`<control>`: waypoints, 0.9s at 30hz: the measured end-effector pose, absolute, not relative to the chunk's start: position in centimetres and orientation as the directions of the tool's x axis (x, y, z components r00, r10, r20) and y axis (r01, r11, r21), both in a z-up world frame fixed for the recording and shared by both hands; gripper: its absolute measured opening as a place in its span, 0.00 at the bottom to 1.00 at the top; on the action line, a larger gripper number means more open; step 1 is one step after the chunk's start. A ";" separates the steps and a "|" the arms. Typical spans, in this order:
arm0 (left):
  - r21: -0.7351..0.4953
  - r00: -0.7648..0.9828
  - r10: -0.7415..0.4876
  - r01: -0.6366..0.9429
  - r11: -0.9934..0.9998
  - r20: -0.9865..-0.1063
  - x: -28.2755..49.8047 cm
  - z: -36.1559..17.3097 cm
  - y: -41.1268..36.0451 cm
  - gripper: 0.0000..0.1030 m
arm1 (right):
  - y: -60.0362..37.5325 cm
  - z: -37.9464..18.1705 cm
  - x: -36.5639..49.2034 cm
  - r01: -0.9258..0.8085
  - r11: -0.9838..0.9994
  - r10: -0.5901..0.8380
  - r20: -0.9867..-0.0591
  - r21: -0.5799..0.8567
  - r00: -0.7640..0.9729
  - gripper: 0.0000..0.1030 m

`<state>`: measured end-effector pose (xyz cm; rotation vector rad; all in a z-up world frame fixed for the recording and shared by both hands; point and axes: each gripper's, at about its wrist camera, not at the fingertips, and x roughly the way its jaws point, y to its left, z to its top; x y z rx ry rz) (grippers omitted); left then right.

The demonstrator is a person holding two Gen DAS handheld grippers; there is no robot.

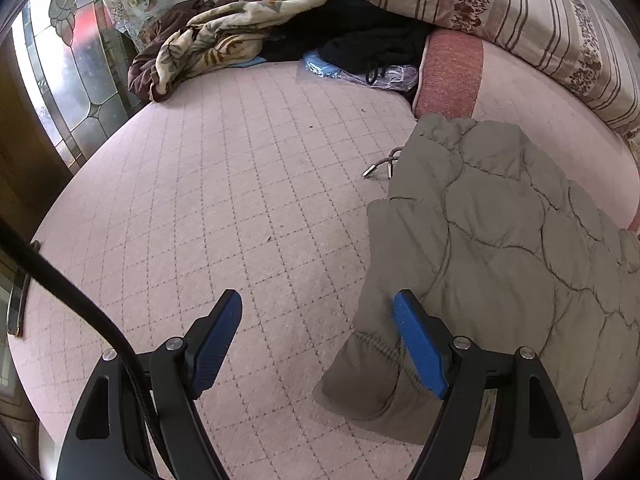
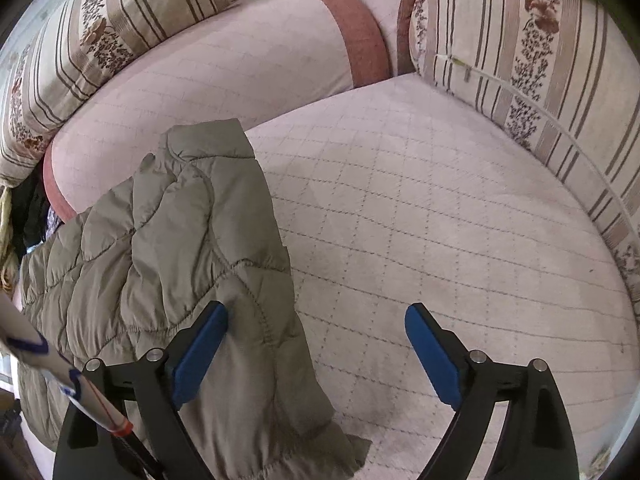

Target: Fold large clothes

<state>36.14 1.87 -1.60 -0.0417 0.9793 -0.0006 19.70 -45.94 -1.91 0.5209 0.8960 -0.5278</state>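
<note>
1. The task's thing, a khaki quilted jacket (image 1: 500, 248), lies partly folded on the pink quilted seat cushion (image 1: 224, 184) of a sofa. Its far end rests against the pink bolster (image 2: 208, 68) at the back, and its near end reaches the front edge of the seat.
2. Long axis: runs from the bolster toward the cameras, roughly in line with the way both tools point.
3. Left gripper (image 1: 318, 346): jaws wide, nothing clamped. The jacket lies to its right. The right-hand pad overlaps the jacket's near left corner with the ribbed cuff, and bare cushion shows between the pads.
4. Right gripper (image 2: 316, 354): jaws wide, nothing clamped. The jacket lies to its left. The left-hand pad sits at the stitched right edge, and that edge runs down between the pads. Whether the pad touches the fabric I cannot tell.
5. Judgement: the two tools bracket the near end, one on each long edge. Either could take its own edge with a short sideways shift. The right one looks slightly better placed, since fabric already lies between its pads.
6. Left wrist view only: two drawcord tips (image 1: 378, 169) poking out at the jacket's far left edge, a heap of other clothes (image 1: 256, 28) at the far end of the seat, and a stained-glass panel (image 1: 68, 64).
7. Right wrist view only: the clear stretch of cushion to the jacket's right, the striped floral back cushions (image 2: 532, 64), and a white tag with blue and red marks (image 2: 60, 372) beside the left-hand finger.
</note>
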 end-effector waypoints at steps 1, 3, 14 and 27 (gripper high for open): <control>-0.039 0.558 -0.023 -0.017 0.999 -0.829 36.2 -1.6 1.8 0.75 | -46.1 -2.1 19.8 0.623 0.753 -0.199 -0.830 0.211 0.521 0.92; -0.045 0.557 -0.029 -0.015 0.999 -0.830 36.3 -1.6 1.9 0.75 | -46.2 -2.6 20.0 0.619 0.753 -0.185 -0.831 0.223 0.524 0.93; -0.182 0.610 -0.126 -0.030 0.983 -0.782 36.2 -0.3 3.5 0.75 | -47.3 -4.3 20.6 0.596 0.751 -0.113 -0.833 0.285 0.541 0.98; -0.648 0.322 -0.606 -0.033 0.761 -0.727 40.4 -7.4 5.2 0.78 | -49.4 -8.6 19.9 0.516 0.633 0.192 -0.762 0.578 0.618 1.00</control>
